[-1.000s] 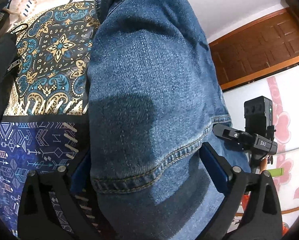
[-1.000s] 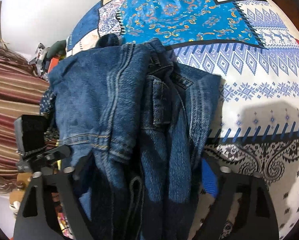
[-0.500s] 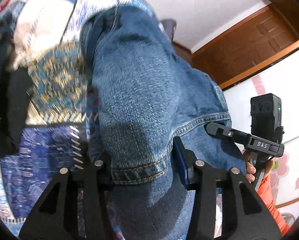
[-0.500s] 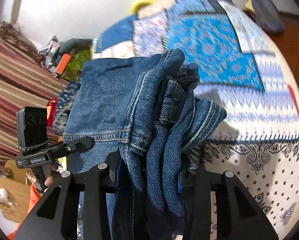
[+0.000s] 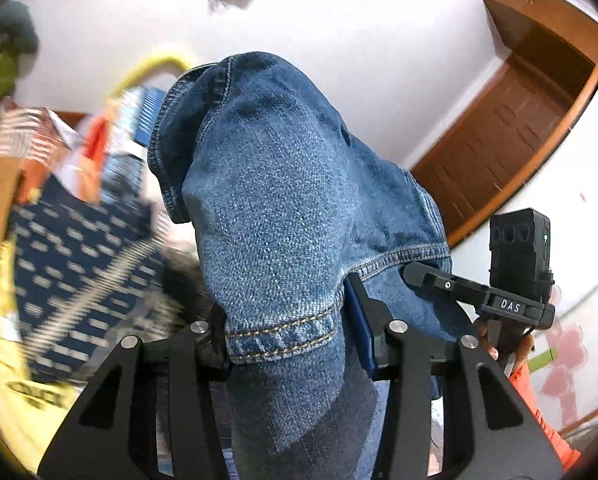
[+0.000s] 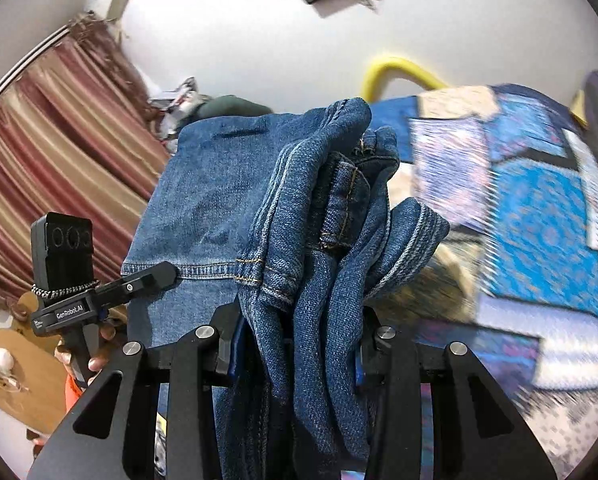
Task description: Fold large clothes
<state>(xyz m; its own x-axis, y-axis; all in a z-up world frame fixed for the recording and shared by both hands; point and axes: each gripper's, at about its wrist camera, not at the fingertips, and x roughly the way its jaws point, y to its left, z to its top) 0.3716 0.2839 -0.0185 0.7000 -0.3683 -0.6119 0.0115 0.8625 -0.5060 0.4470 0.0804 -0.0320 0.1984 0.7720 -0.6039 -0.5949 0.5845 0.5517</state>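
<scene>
In your left wrist view, your left hand-held gripper (image 5: 285, 338) is clenched on a hemmed fold of the blue jeans (image 5: 283, 208), which fill the centre of the frame and bulge toward the upper middle. At the right edge, the other hand-held unit (image 5: 515, 276) shows with fingers (image 5: 487, 334) wrapped on its handle, in front of a brown wooden door (image 5: 511, 132). The patterned bedspread (image 5: 71, 248) is blurred at the left.

In your right wrist view, your right hand-held gripper (image 6: 295, 344) is clamped on a thick bunch of the jeans' (image 6: 227, 200) folded layers at centre bottom. The denim spreads toward centre left. A striped curtain (image 6: 63, 140) hangs at the left, and the blue patterned bedspread (image 6: 539, 232) lies at the right.
</scene>
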